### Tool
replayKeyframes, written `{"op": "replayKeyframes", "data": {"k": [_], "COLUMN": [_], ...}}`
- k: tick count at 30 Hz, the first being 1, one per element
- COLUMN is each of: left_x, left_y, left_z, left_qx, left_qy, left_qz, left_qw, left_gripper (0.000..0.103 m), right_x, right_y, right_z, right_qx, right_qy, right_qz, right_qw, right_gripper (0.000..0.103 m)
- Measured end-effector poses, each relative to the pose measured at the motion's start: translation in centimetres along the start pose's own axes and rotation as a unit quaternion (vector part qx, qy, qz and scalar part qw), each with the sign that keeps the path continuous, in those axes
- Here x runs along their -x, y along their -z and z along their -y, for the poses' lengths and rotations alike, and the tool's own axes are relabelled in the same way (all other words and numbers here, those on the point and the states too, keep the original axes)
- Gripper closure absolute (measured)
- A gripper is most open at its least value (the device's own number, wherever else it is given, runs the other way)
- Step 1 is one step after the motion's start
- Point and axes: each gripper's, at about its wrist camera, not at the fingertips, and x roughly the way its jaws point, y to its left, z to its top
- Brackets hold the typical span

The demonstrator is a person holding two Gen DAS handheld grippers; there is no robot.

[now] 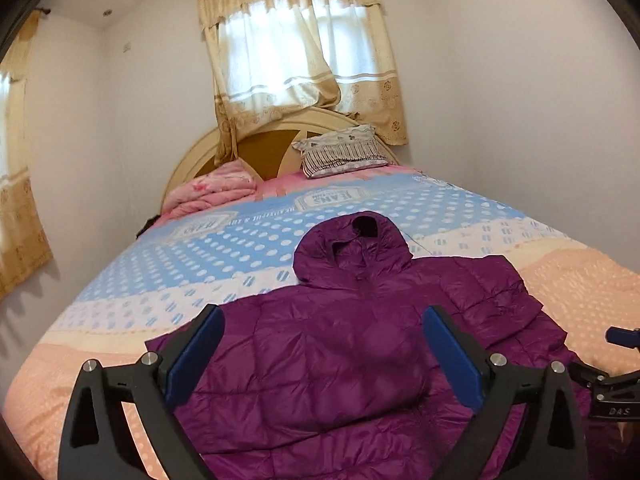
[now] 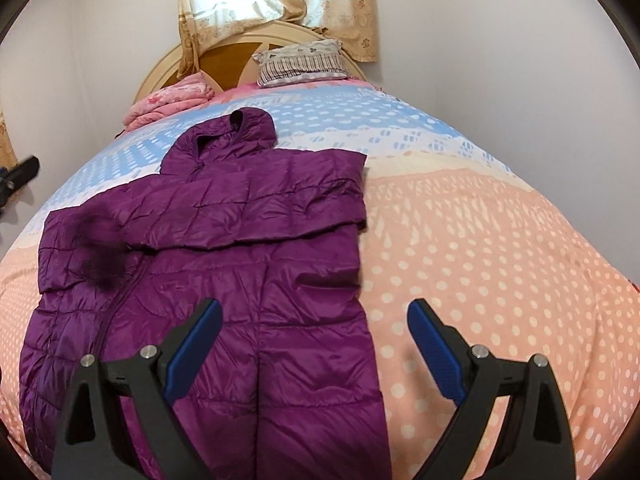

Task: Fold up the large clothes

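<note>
The purple puffer jacket [image 2: 224, 248] lies flat, front up with the zip showing, on the bed [image 2: 500, 248], toward the foot end on the peach, dotted part of the cover, its hood [image 2: 236, 136] reaching onto the blue band. Its long axis runs along the bed: hood toward the headboard [image 2: 160, 68], hem toward the cameras. The right sleeve [image 2: 280, 196] is already laid across the chest. It looks light, soft and springy, with a slick shell (likely to slide and puff back open), so pinching a seam, cuff or hem edge seems safer than a quilted panel. The left gripper [image 1: 324, 352] hovers over the body, jaws spread wide and empty; the right gripper [image 2: 316, 344] straddles the jacket's right edge, likewise wide apart, holding nothing
</note>
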Motion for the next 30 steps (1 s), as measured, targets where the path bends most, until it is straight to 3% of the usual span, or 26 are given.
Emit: {"op": "replayKeyframes", "data": {"k": [3, 6, 11, 15, 18, 20, 21, 22, 30], "left_x": [-0.6, -2.5, -6.3, -7.6, -8.2, -8.6, -8.7, -8.6, -8.9], "left_y": [1.0, 3.4, 8.1, 10.7, 11.4, 11.7, 11.7, 11.6, 10.7], "left_z": [-2.5, -5.6, -11.1, -14.4, -15.8, -16.6, -16.7, -16.7, -16.5], "left_qx": [0.005, 0.022, 0.064, 0.096, 0.117, 0.13, 0.133, 0.133, 0.131], "left_qy": [-0.043, -0.094, -0.171, -0.198, -0.194, -0.182, -0.179, -0.178, -0.189], "left_qz": [-0.014, -0.066, -0.144, -0.177, -0.187, -0.191, -0.191, -0.191, -0.195], "left_qw": [0.999, 0.9932, 0.9727, 0.9594, 0.956, 0.9557, 0.9559, 0.9562, 0.9535], "left_gripper": [0.004, 0.004, 0.004, 0.004, 0.004, 0.004, 0.004, 0.004, 0.004], "right_x": [-0.2, -0.5, -2.5, -5.3, -8.0, -9.7, -10.7, -11.6, -6.9], "right_y": [-0.5, -1.5, -3.6, -5.0, -5.5, -5.5, -5.4, -5.2, -6.8], "right_z": [-0.9, -3.0, -7.8, -11.9, -14.0, -14.9, -15.3, -15.6, -12.4], "right_qx": [0.005, 0.017, 0.043, 0.055, 0.054, 0.049, 0.05, 0.052, 0.048], "right_qy": [-0.011, -0.031, -0.073, -0.096, -0.108, -0.126, -0.135, -0.141, -0.109], "right_qz": [-0.002, -0.001, -0.013, -0.028, -0.049, -0.072, -0.093, -0.115, -0.017], "right_qw": [1.0, 0.999, 0.996, 0.993, 0.991, 0.988, 0.985, 0.982, 0.993], "right_gripper": [0.007, 0.007, 0.007, 0.007, 0.007, 0.019, 0.055, 0.098, 0.096]}}
